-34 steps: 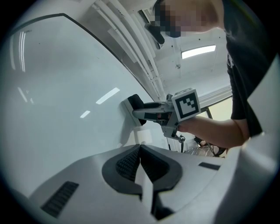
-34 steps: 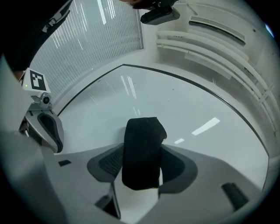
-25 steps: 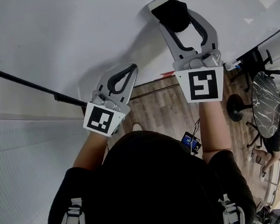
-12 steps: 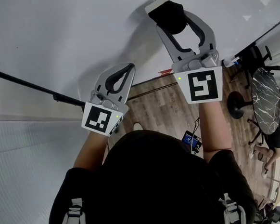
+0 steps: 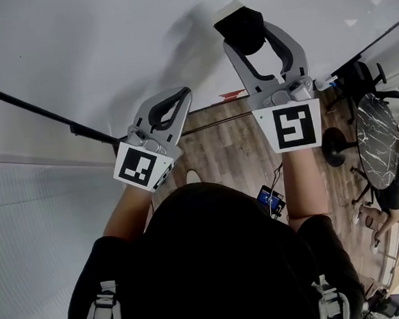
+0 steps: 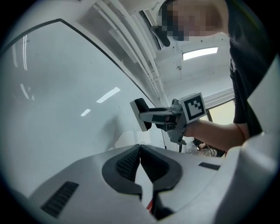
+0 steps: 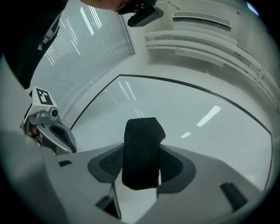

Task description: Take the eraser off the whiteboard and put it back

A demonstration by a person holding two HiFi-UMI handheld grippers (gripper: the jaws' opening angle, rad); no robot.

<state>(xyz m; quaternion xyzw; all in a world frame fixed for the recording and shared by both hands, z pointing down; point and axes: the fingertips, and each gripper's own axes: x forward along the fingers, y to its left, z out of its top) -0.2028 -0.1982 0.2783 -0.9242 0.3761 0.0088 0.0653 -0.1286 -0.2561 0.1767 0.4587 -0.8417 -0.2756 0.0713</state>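
The likeliest failure, as I judged it, was a drop. If the right tongs [image 5: 250,36] let go before the eraser sat flat on the board, it would slide off the slick surface and fall to the wood-plank floor [image 5: 220,154]. A tilted approach would land only one edge, with the same result. The soft felt could also let the eraser twist within the grip.

The right tongs gripped the black, felt-faced block eraser with its white backing [image 7: 141,151] across its narrow sides. It was held close to the glossy white whiteboard [image 5: 94,40], and I could not tell whether it touched. The felt looked ribbed and matte, the board smooth and reflective, and the tong pads finely ridged. The left tongs [image 6: 140,151] were closed on nothing, lower and apart from the eraser.
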